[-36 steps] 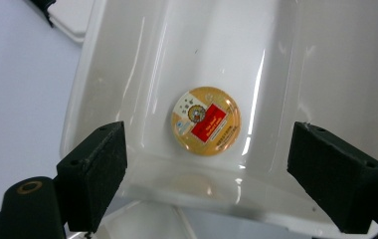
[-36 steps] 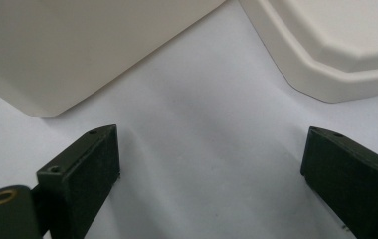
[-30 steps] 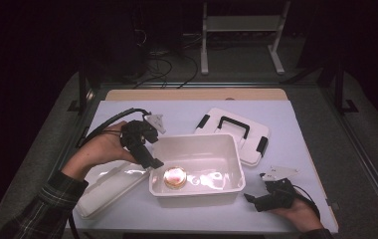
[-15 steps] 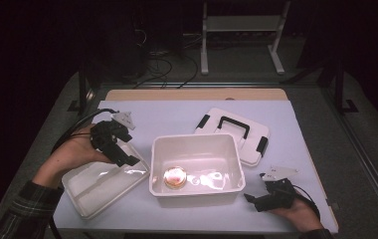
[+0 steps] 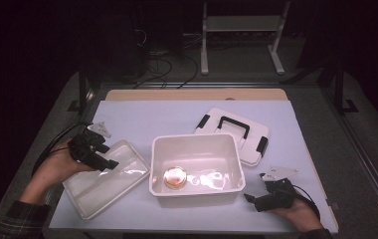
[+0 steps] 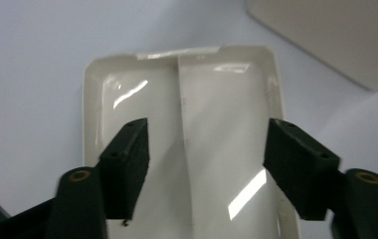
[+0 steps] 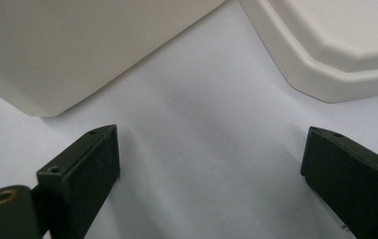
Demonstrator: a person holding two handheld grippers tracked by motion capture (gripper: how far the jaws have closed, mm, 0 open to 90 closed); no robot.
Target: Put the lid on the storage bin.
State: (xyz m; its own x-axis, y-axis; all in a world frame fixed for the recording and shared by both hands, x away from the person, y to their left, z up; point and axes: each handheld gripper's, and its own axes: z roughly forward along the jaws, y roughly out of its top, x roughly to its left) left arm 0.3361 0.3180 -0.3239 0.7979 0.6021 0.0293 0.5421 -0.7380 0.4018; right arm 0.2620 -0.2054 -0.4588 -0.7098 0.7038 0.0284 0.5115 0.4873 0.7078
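Now the left gripper (image 5: 108,162) over the tray (image 6: 217,149), jaws half-spread (just closing, nothing pinched).

No text, label, brand, number or sign can be read in any of the views. The white plastic bin (image 5: 195,144), its white lid with black handle and clips (image 5: 246,144), the shallow translucent plastic tray (image 5: 127,164) and the pale lilac table top (image 5: 142,117) are seen to carry no legible marking.
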